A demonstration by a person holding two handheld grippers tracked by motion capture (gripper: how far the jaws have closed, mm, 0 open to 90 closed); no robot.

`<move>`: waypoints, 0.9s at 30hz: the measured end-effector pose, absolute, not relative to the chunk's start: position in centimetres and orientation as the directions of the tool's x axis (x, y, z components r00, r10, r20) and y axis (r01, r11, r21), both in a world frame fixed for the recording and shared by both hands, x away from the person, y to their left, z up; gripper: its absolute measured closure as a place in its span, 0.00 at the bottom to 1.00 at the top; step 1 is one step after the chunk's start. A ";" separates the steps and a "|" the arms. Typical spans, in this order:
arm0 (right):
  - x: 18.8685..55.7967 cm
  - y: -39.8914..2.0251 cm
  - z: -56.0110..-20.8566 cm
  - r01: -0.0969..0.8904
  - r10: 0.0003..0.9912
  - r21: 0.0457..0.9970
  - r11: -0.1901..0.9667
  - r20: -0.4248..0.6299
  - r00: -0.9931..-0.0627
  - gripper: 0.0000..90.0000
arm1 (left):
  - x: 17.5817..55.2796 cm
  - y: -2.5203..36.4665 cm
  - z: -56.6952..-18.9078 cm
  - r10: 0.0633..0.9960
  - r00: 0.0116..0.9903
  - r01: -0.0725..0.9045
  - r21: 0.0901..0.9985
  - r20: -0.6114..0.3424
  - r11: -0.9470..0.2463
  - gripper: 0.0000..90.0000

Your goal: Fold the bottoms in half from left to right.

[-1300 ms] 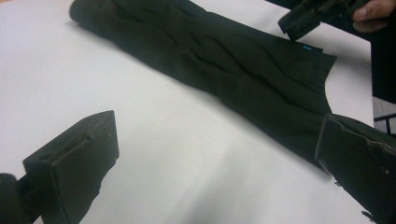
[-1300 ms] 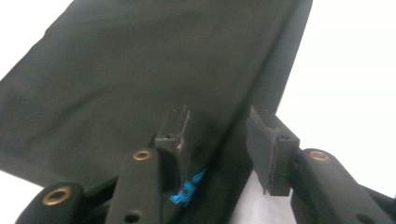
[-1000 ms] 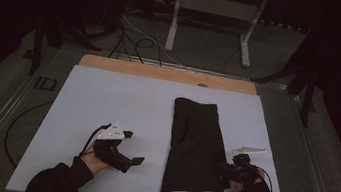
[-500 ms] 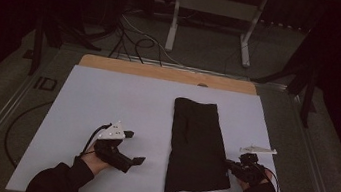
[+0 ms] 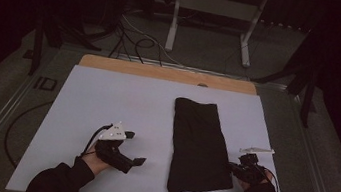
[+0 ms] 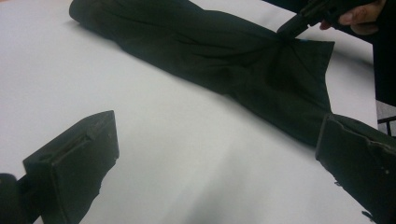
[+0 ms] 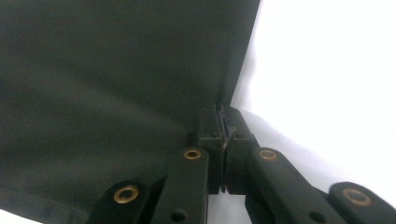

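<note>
Matt black cloth (image 5: pixel 200 148) on a smooth white sheet (image 5: pixel 107 102), wooden table edge (image 5: pixel 161 72)

A lab or recording studio — dim, with black surroundings beyond the lit work area. The tabletop (image 5: pixel 107 102) is covered by a plain white sheet with a bare wooden strip (image 5: pixel 161 72) along its far edge. Behind it, loose cables (image 5: pixel 131 40) trail over a grey floor (image 5: pixel 206 45) around a white metal stand (image 5: pixel 215 11) — equipment rather than household furniture.
</note>
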State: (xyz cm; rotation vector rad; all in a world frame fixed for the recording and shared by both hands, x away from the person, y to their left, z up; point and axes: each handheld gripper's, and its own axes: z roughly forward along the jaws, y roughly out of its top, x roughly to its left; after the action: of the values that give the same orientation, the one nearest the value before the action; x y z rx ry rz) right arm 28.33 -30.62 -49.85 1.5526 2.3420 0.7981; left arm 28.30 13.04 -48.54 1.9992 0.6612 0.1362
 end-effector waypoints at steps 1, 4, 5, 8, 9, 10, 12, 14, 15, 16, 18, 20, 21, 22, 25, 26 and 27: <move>28.3 -30.6 -49.9 0.784 0.903 0.546 0.296 0.107 -0.416 0.98 | 28.3 13.0 -48.6 0.504 0.845 0.395 0.842 -0.177 -0.367 0.00; 28.3 -30.4 -50.0 0.783 0.905 0.541 0.307 0.089 -0.417 0.95 | 28.3 12.9 -48.6 0.501 0.847 0.394 0.841 -0.176 -0.370 0.00; 28.3 -30.4 -50.0 0.781 0.907 0.543 0.309 0.079 -0.414 0.92 | 28.3 12.9 -48.6 0.501 0.847 0.393 0.842 -0.176 -0.369 0.00; 28.2 -30.3 -49.7 0.770 0.905 0.563 0.302 0.083 -0.416 0.77 | 28.3 12.9 -48.5 0.497 0.850 0.390 0.845 -0.177 -0.367 0.00; 28.2 -30.3 -49.6 0.766 0.906 0.570 0.298 0.084 -0.415 0.73 | 28.3 12.8 -48.5 0.497 0.850 0.389 0.846 -0.176 -0.366 0.00; 28.1 -30.3 -49.4 0.759 0.906 0.581 0.292 0.086 -0.414 0.68 | 28.3 12.8 -48.5 0.496 0.850 0.389 0.845 -0.176 -0.367 0.00; 28.0 -30.3 -49.1 0.747 0.906 0.599 0.289 0.082 -0.416 0.61 | 28.3 12.8 -48.5 0.495 0.850 0.390 0.845 -0.179 -0.365 0.00; 28.0 -30.3 -48.8 0.729 0.896 0.620 0.290 0.092 -0.435 0.51 | 28.4 12.7 -48.5 0.493 0.850 0.394 0.845 -0.185 -0.361 0.00; 27.9 -30.1 -48.7 0.725 0.894 0.625 0.289 0.094 -0.437 0.46 | 28.4 12.7 -48.4 0.494 0.849 0.396 0.846 -0.189 -0.356 0.00; 27.9 -30.0 -48.5 0.716 0.890 0.633 0.294 0.090 -0.446 0.43 | 28.5 12.7 -48.4 0.493 0.849 0.396 0.846 -0.189 -0.357 0.00; 27.8 -29.8 -48.2 0.695 0.876 0.650 0.307 0.093 -0.474 0.31 | 28.5 12.7 -48.4 0.489 0.851 0.395 0.848 -0.192 -0.353 0.00; 27.6 -29.6 -47.9 0.673 0.864 0.666 0.321 0.084 -0.496 0.22 | 28.5 12.6 -48.3 0.491 0.850 0.397 0.846 -0.192 -0.357 0.00; 27.6 -29.5 -47.7 0.663 0.854 0.674 0.326 0.090 -0.512 0.19 | 28.6 12.6 -48.3 0.491 0.850 0.397 0.845 -0.191 -0.359 0.00; 27.6 -29.4 -47.6 0.659 0.853 0.678 0.325 0.091 -0.513 0.16 | 28.6 12.6 -48.3 0.490 0.851 0.397 0.845 -0.191 -0.360 0.00; 27.5 -29.1 -47.4 0.637 0.842 0.688 0.348 0.070 -0.536 0.13 | 28.7 12.4 -48.2 0.487 0.852 0.396 0.845 -0.193 -0.358 0.00; 27.4 -29.0 -47.3 0.634 0.839 0.687 0.355 0.066 -0.541 0.11 | 28.8 12.4 -48.2 0.486 0.852 0.396 0.845 -0.193 -0.359 0.00; 27.4 -28.9 -47.3 0.628 0.834 0.690 0.359 0.064 -0.547 0.11 | 28.8 12.3 -48.2 0.486 0.852 0.397 0.844 -0.193 -0.362 0.00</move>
State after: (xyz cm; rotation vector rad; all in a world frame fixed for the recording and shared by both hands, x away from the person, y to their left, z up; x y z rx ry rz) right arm 27.41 -28.87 -47.27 1.2955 2.3277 0.9812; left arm 28.77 12.33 -48.15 1.9948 0.6491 0.1086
